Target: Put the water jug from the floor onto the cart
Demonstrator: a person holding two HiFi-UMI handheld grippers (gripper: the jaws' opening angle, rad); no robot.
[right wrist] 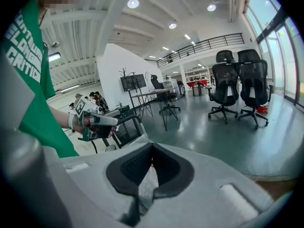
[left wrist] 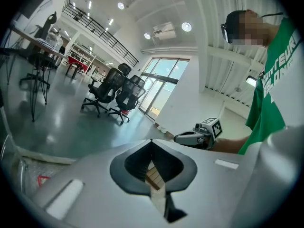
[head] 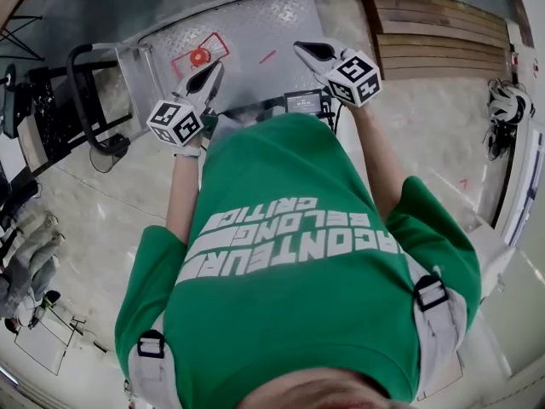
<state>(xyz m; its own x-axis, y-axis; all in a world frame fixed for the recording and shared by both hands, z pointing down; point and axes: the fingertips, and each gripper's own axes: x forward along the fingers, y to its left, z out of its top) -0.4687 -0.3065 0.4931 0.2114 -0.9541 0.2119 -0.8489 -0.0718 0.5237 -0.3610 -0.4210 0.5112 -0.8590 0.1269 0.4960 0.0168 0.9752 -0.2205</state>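
Plainly, both claws are pressed together on nothing: the left gripper [head: 216, 66] and right gripper [head: 301, 48] hover at upper centre over the cart [head: 255, 20]. The water jug shows in none of the 3 views; with the cart's near end hidden, jug on floor or jug aboard both fit.

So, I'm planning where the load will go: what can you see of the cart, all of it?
The cart is a flat platform of grey studded metal plate with rounded corners, lying level on the pale floor. A red label is stuck on its deck. A black tube handle rises at its left end. Nothing stands on the part that shows; its near edge is out of sight.
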